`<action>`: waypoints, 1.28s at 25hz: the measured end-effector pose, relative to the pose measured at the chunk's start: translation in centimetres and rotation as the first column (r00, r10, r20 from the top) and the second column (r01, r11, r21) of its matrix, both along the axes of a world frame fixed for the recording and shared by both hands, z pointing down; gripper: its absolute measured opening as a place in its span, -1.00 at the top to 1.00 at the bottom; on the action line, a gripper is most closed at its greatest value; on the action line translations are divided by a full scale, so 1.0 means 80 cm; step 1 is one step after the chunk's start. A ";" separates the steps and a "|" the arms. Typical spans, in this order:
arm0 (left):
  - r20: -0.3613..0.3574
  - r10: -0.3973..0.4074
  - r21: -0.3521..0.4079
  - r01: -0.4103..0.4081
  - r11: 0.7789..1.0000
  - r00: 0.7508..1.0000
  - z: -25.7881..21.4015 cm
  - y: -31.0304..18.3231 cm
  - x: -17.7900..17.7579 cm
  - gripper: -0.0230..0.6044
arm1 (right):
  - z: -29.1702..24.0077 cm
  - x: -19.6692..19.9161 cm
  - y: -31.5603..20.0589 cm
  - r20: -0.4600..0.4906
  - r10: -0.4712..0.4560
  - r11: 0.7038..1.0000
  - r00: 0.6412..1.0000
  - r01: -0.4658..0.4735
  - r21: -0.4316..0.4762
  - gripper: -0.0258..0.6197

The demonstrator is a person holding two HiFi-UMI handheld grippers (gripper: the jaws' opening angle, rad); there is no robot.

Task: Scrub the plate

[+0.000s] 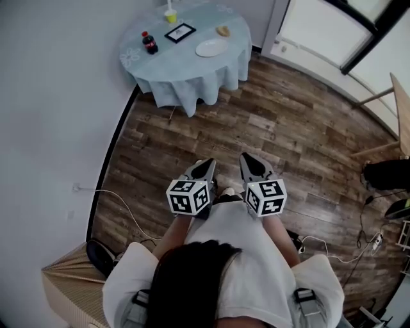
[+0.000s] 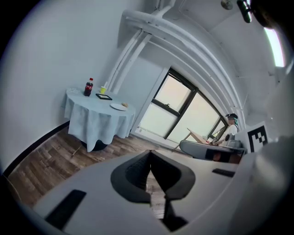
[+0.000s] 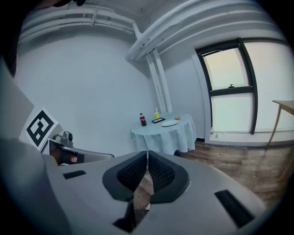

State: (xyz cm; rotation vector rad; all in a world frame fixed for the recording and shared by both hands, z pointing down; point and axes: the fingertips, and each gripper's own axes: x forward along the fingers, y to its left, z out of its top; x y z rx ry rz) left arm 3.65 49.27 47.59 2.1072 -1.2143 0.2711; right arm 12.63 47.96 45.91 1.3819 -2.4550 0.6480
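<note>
Low centre of the head view, close to the person's body: left gripper [image 1: 204, 170] and right gripper [image 1: 254, 169], side by side, angled slightly down. That made two grippers. Fingers on each were pressed together with nothing between them. Each gripper view showed only wooden floor [image 1: 269, 128] through the slit behind the tips.

Past the floor, upper left of the head view: one round table [image 1: 192, 80] under a pale blue cloth, well apart from the grippers. One white plate [image 1: 211, 48] lay on it, toward the right side of the top. Also there:
- one cola bottle [image 1: 150, 43] at the left
- one dark framed flat thing [image 1: 180, 32] in the middle
- one yellow cup [image 1: 170, 15] at the far edge
- one tan lump [image 1: 223, 30] just beyond the plate, too small to tell whether it was a sponge

Judgement: scrubbing hadn't started; this was the approach step. The next move called for closing the gap to the table and spreading the fingers. Then one gripper would take a scrubber (the tan lump, if that's what it was) while the other steadied the plate. The plate looked thin and flat, so it would likely slide on the cloth unless pinned.
</note>
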 end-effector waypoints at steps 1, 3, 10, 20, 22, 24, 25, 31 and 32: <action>-0.003 0.002 -0.003 -0.002 1.000 1.000 0.001 -0.001 0.000 0.90 | 0.002 0.000 0.000 0.003 0.003 1.000 1.000 -0.003 -0.005 0.81; -0.009 0.009 -0.007 -0.009 1.000 1.000 0.004 -0.005 0.000 0.90 | 0.005 0.000 -0.004 0.004 0.010 1.000 1.000 -0.010 -0.011 0.81; -0.017 0.029 -0.022 -0.030 0.999 0.999 0.006 -0.032 -0.001 0.90 | 0.007 0.008 -0.025 0.015 0.055 0.998 0.998 -0.054 -0.030 0.80; -0.013 0.064 -0.029 -0.064 0.998 0.998 0.003 -0.085 -0.001 0.90 | 0.009 0.007 -0.074 0.011 0.075 0.996 0.997 -0.075 -0.048 0.80; -0.017 0.062 -0.032 -0.063 0.998 0.998 0.003 -0.099 -0.005 0.90 | 0.010 0.004 -0.087 0.011 0.074 0.996 0.997 -0.073 -0.052 0.80; -0.022 0.061 -0.035 -0.062 0.997 0.998 0.003 -0.113 -0.009 0.90 | 0.010 0.000 -0.100 0.013 0.073 0.996 0.997 -0.072 -0.053 0.80; -0.023 0.061 -0.035 -0.062 0.997 0.998 0.003 -0.121 -0.011 0.90 | 0.010 -0.002 -0.108 0.014 0.071 0.996 0.997 -0.070 -0.054 0.80; -0.021 0.068 -0.039 -0.069 0.997 0.997 0.006 -0.165 -0.021 0.90 | 0.016 -0.012 -0.149 0.007 0.068 0.996 0.998 -0.067 -0.066 0.80; -0.023 0.068 -0.041 -0.069 0.997 0.997 0.007 -0.172 -0.023 0.90 | 0.016 -0.014 -0.156 0.006 0.070 0.995 0.998 -0.069 -0.067 0.80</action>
